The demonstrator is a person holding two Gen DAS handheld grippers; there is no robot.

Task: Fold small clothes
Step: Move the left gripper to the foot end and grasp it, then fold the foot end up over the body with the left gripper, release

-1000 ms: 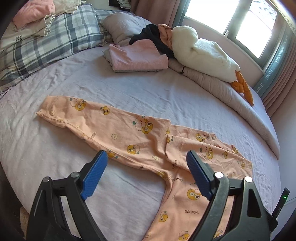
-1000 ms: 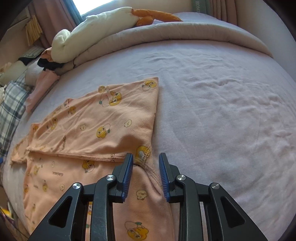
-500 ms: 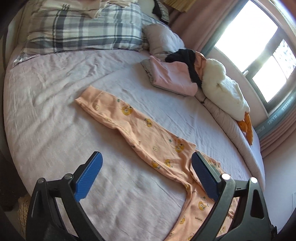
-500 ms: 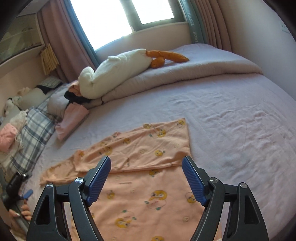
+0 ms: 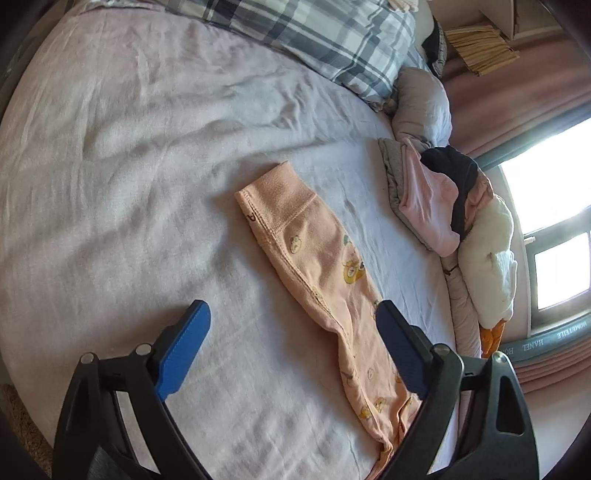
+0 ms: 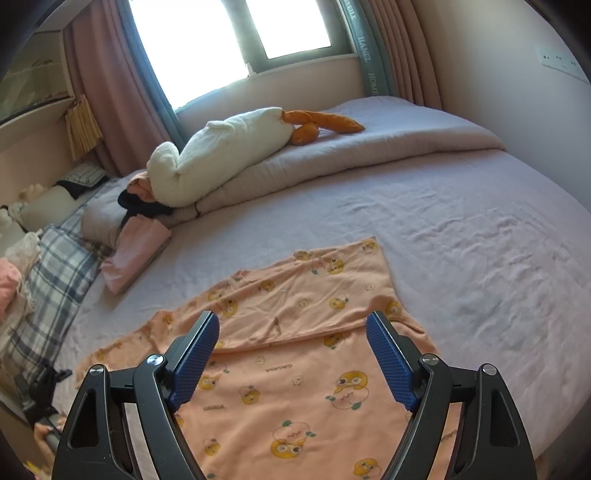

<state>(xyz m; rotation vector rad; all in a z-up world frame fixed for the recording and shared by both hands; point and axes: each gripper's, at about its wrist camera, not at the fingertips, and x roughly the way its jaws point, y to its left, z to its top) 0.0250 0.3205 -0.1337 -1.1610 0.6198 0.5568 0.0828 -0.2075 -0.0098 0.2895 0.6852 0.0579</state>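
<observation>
A peach garment (image 6: 295, 387) printed with yellow cartoon figures lies flat on the lilac bedsheet (image 5: 129, 184). In the right wrist view one side of it is folded over onto the body. Its long narrow limb ends in a ribbed cuff (image 5: 273, 195) in the left wrist view. My left gripper (image 5: 291, 321) hovers over that limb, short of the cuff, with its jaws wide and closing slightly. The cloth lies below them and the pads do not touch it. My right gripper (image 6: 291, 332) stands open above the folded body, holding nothing.
A plaid pillow (image 5: 314, 33) lies at the head of the bed. A folded pink stack (image 5: 424, 199) with dark clothes sits beside a white plush goose (image 6: 221, 155) on a rolled grey duvet (image 6: 369, 147). A window and pink curtains stand behind. A hand (image 6: 46, 439) shows at lower left.
My right gripper let go of the garment's edge, opened wide and lifted away. My left gripper rolled and travelled along the limb toward the cuff, coming lower over it.
</observation>
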